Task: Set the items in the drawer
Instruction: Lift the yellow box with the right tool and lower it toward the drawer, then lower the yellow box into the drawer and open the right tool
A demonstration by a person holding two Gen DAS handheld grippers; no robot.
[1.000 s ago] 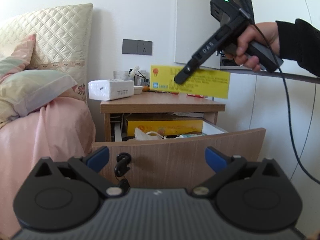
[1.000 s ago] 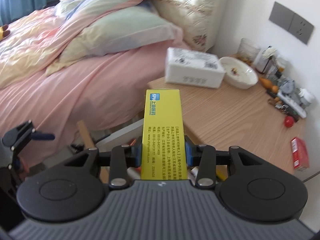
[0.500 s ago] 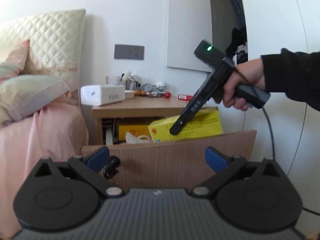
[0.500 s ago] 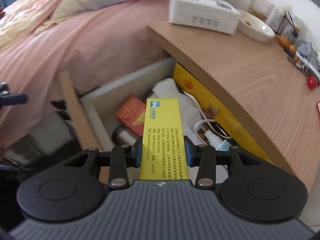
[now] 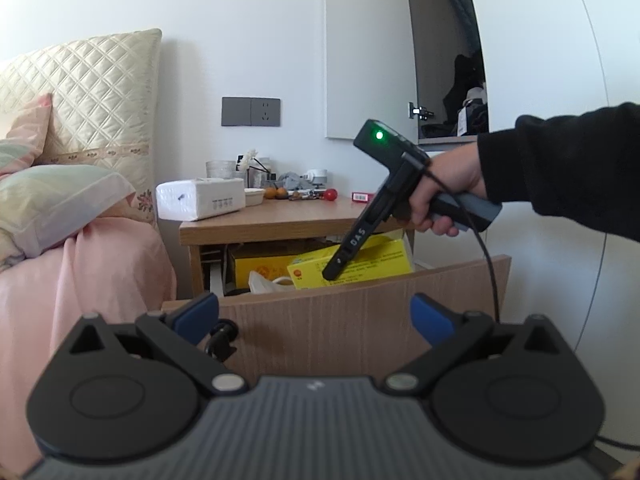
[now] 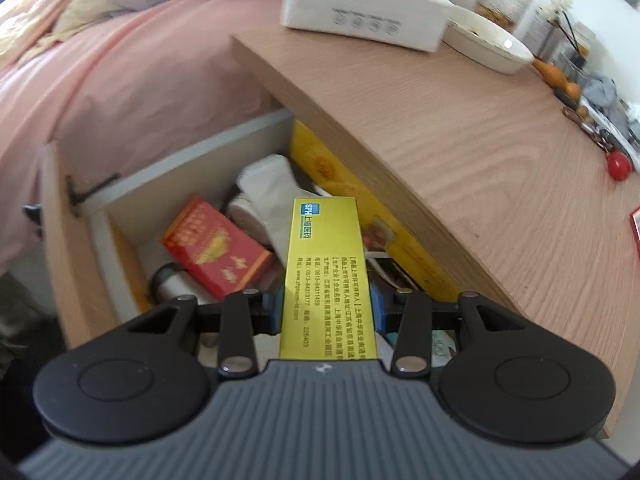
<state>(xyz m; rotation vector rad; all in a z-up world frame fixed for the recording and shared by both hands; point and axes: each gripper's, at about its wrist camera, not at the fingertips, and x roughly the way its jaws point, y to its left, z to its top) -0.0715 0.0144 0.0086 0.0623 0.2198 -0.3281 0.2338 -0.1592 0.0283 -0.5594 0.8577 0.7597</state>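
Gripping the yellow box in the right tongs, clamped on both sides, tilted down over the open drawer above a red packet. Holding the left tongs apart, empty, facing the drawer front beneath the worktop.

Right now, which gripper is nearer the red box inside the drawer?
Right. The right gripper hangs just above the red box, holding the yellow box; the left gripper stays outside the drawer front.

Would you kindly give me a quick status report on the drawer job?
Right gripper shut on yellow box, over open drawer. Left gripper open, empty, facing drawer front. Red box and white bag crowd the drawer.
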